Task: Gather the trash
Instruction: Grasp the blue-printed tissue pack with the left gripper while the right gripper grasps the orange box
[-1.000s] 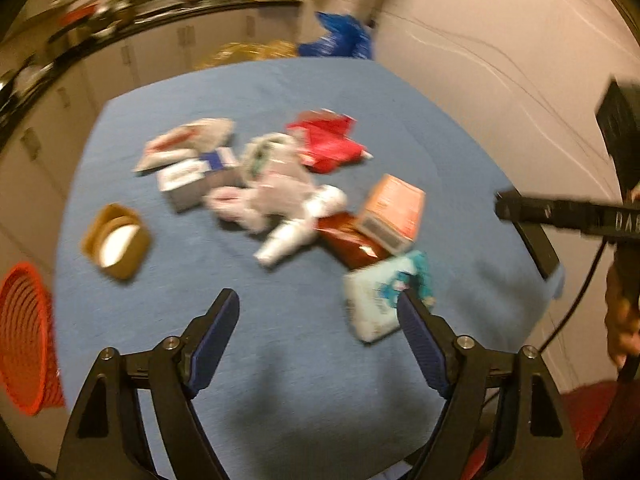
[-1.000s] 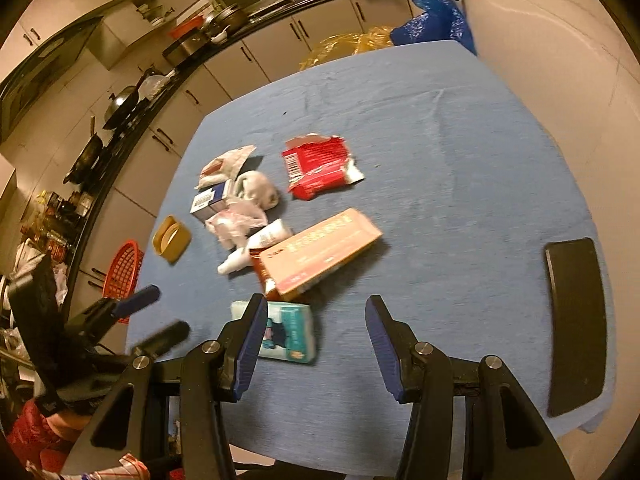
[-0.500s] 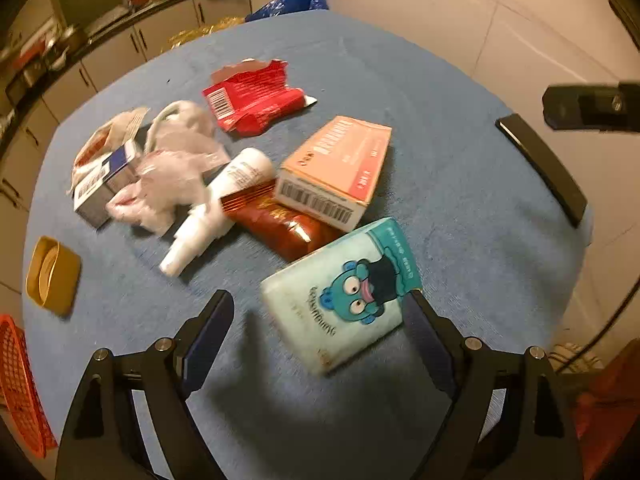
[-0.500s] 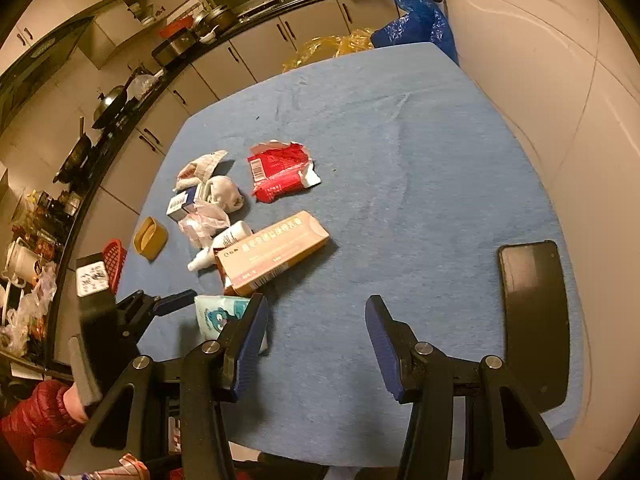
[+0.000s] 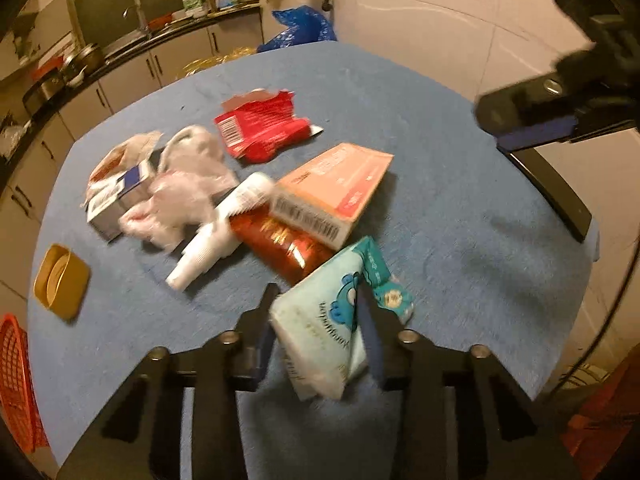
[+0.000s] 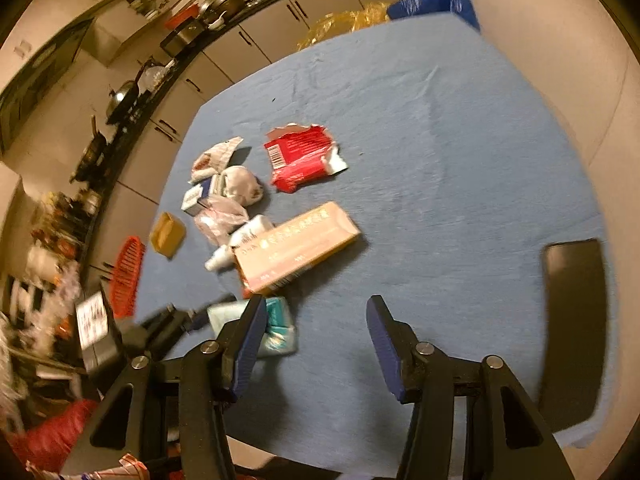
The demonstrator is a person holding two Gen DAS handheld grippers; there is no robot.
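Observation:
A pale blue tissue pack (image 5: 324,332) with a cartoon print is tilted up between the fingers of my left gripper (image 5: 318,300), whose jaws are closing and squeeze its sides. The right wrist view shows the same pack (image 6: 276,328) at the near left edge of the trash pile. My right gripper (image 6: 315,306) hovers over bare blue cloth, its jaws opening with nothing between them. Behind the pack lie a peach carton (image 5: 336,192), a dark red pouch (image 5: 284,244), a white tube (image 5: 220,228), a torn red wrapper (image 5: 264,124) and crumpled plastic (image 5: 184,192).
The blue-covered table (image 5: 440,160) also carries a yellow tub (image 5: 60,280) at the left and a flat black slab (image 6: 576,320) near its right edge. A red basket (image 5: 16,380) stands beside the table's left edge. Kitchen cabinets run along the far side.
My left gripper came down over the tissue pack and its jaws closed in on it; the pack now tips up between them. The right gripper shifted slightly over the cloth.

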